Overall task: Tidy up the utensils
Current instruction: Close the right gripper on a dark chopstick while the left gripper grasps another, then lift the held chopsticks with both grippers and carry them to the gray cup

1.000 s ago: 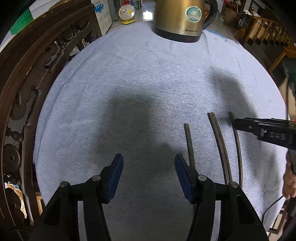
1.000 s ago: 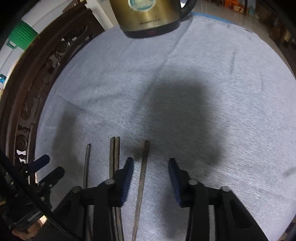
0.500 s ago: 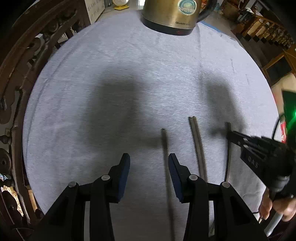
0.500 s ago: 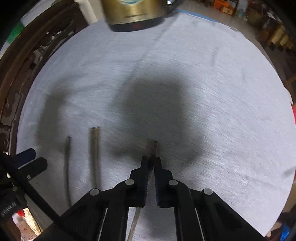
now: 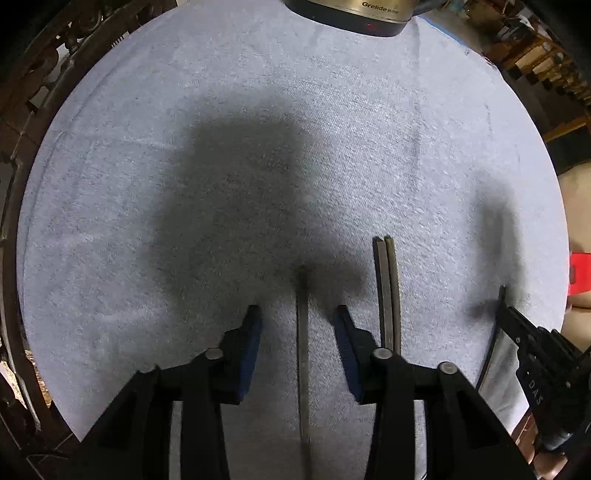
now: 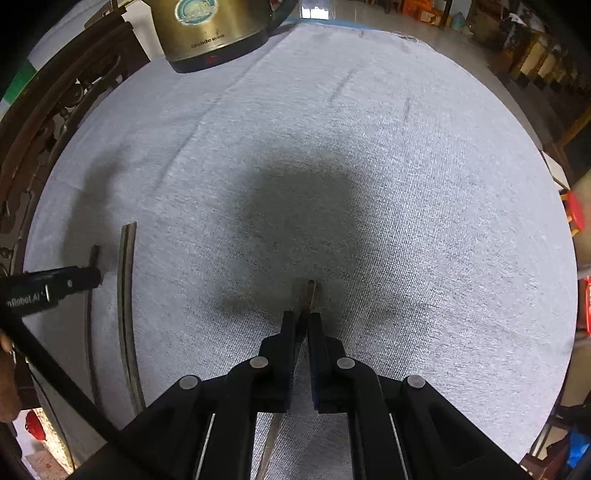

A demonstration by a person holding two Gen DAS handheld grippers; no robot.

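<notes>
the right gripper (image 6: 302,325) pinches one thin chopstick (image 6: 309,295) near its far end. the left gripper (image 5: 297,328) has just been closing, jaws still apart astride another chopstick (image 5: 303,354) lying on the tabletop (image 5: 332,147). just right of it lies a touching pair of chopsticks (image 5: 387,295). these look light, stiff and slick, likely to pivot; grip mid-shaft. beyond stands a kettle (image 6: 207,33).
</notes>
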